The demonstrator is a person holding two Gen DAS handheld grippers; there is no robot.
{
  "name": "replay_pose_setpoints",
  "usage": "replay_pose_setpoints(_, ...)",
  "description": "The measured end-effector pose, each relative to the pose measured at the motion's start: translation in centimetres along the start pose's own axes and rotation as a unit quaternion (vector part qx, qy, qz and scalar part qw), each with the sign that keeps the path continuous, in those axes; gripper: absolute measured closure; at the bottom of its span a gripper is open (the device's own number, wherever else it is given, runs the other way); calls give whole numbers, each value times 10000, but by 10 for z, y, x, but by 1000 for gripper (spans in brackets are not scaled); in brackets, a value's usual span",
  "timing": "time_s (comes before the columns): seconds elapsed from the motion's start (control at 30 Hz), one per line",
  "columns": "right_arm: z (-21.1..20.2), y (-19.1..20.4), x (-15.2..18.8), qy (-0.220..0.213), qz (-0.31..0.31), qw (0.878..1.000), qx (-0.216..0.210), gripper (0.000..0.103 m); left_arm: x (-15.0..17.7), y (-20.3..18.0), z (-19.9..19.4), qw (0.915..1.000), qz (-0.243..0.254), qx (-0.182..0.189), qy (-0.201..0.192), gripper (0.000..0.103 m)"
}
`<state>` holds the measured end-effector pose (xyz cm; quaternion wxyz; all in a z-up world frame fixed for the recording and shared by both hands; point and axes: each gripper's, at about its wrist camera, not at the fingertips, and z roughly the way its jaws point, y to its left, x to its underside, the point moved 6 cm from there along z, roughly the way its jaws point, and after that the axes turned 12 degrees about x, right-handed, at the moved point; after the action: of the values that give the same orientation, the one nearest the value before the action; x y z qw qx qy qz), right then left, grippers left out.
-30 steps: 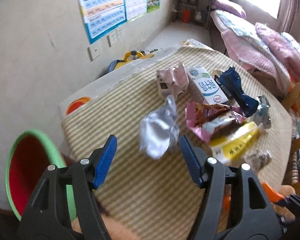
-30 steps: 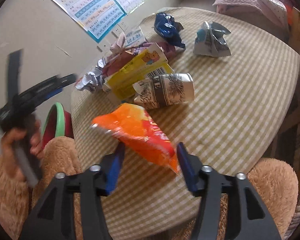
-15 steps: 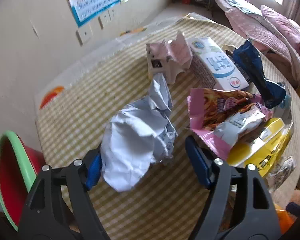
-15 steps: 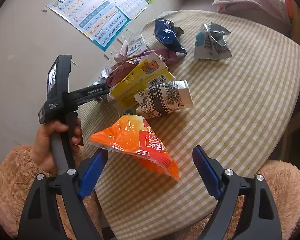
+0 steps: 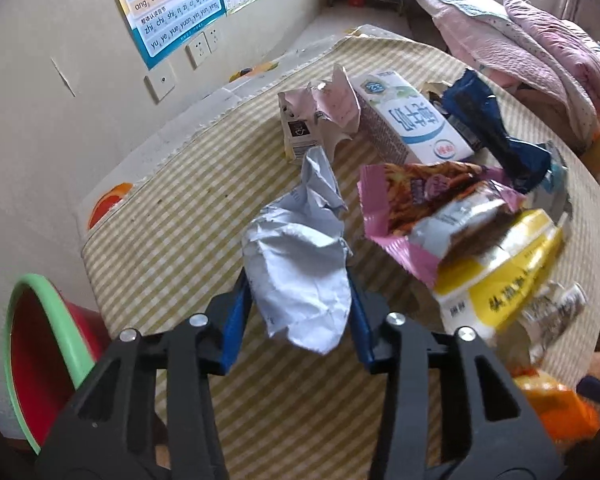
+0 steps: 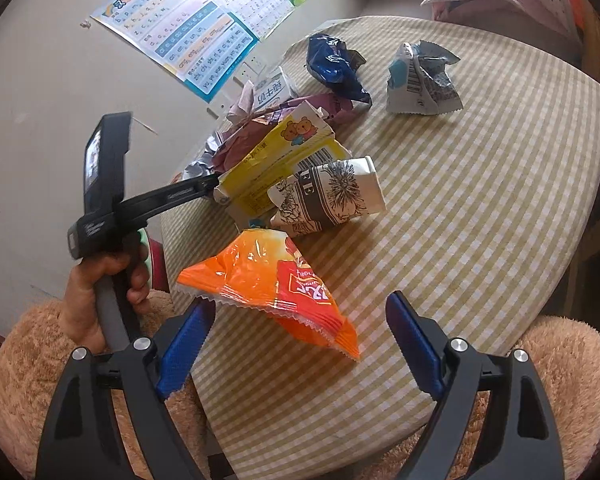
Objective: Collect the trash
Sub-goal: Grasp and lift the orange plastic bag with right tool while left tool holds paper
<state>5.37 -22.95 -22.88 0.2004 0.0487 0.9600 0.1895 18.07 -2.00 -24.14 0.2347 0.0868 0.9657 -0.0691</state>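
In the left wrist view my left gripper (image 5: pixel 298 316) is shut on a crumpled white paper wrapper (image 5: pixel 300 268), both blue pads pressed against its sides on the checked tablecloth (image 5: pixel 188 208). A red bin with a green rim (image 5: pixel 40 364) stands below the table edge at lower left. In the right wrist view my right gripper (image 6: pixel 296 344) is open and empty, its fingers on either side of an orange snack bag (image 6: pixel 272 284) lying near the table's front edge. The left gripper's body (image 6: pixel 112 196) shows there, reaching into the trash pile.
Trash pile on the table: pink snack bag (image 5: pixel 420 208), yellow carton (image 5: pixel 496 272), white milk carton (image 5: pixel 412 124), blue wrapper (image 5: pixel 488 128), patterned paper cup (image 6: pixel 332 196), grey-blue wrapper (image 6: pixel 420 80). Wall with posters (image 5: pixel 172 4) at left; a bed (image 5: pixel 520 32) behind.
My left gripper moved forward around the white wrapper and closed on it. My right gripper drew back slightly from the orange bag and opened wide.
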Motion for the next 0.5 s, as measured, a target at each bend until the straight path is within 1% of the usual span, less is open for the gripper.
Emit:
replay_pose_setpoints(0.17, -1, 1, 1, -13, -70, 10000, 30, 19, 17, 4, -26, 9998, -121, 85, -113, 61)
replay_pose_setpoints(0.3, -1, 8, 2, -5, -213, 9997, 98, 19, 38, 12, -48, 9983, -512, 229, -135, 61)
replay_pose_setpoints(0.5, 1, 20, 1, 39, -540, 9982, 247, 19, 70, 14, -69, 9949, -893, 451, -140, 61)
